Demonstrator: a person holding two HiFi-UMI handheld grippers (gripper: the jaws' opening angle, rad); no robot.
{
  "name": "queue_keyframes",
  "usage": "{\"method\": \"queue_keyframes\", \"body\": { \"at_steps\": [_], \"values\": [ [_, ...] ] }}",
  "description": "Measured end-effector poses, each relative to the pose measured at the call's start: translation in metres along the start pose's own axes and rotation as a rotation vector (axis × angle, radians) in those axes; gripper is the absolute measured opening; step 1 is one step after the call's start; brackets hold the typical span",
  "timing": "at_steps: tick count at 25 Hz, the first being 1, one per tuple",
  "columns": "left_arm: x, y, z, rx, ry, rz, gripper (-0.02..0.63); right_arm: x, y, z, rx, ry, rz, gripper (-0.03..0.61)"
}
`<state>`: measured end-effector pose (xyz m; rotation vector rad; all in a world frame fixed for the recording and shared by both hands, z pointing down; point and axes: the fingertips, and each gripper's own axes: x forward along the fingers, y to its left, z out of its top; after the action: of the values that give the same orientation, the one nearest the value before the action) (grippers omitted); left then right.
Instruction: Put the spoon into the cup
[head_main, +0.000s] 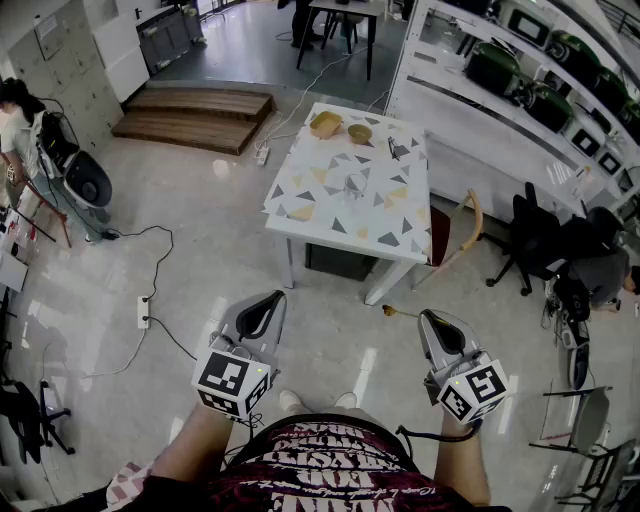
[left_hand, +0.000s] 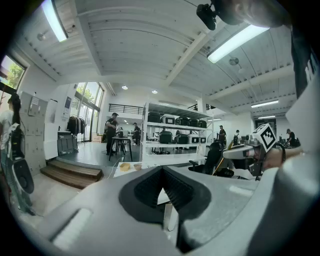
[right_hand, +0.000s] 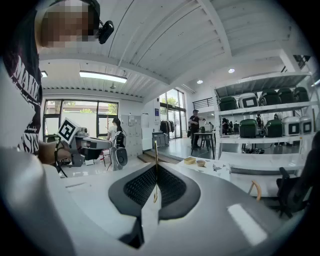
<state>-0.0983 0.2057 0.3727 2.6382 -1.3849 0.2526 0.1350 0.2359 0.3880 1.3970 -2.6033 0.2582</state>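
Carrying step: right gripper (head_main: 430, 318) clenched on the thin gold spoon (right_hand: 156, 165), left gripper (head_main: 274, 298) closed, empty. Clear cup (head_main: 355, 185) mid-table (head_main: 300, 215), well apart. Next: approach, lower spoon in, release.

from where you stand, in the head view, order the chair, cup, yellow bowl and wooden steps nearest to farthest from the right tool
1. chair, right of the table
2. cup, middle of the table
3. yellow bowl, table's far end
4. wooden steps, far left beyond the table
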Motion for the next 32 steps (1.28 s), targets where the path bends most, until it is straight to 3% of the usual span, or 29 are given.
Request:
{"method": "queue_keyframes", "body": {
  "at_steps": [8, 20, 32],
  "values": [
    [-0.002, -0.012, -0.001, -0.004, 0.001, -0.009, 0.0, -0.004, 0.007, -0.006, 0.034, 0.006, 0.022, 0.032],
    [-0.03, 0.024, -0.028, -0.033, 0.004, 0.0, 0.0, -0.02, 0.025, -0.006, 0.024, 0.007, -0.044, 0.032],
    [-0.006, 0.054, -0.017, -0.062, -0.019, 0.031, 0.0, 0.019, -0.008, -0.004, 0.076, 0.026, -0.047, 0.032]
  ]
}}
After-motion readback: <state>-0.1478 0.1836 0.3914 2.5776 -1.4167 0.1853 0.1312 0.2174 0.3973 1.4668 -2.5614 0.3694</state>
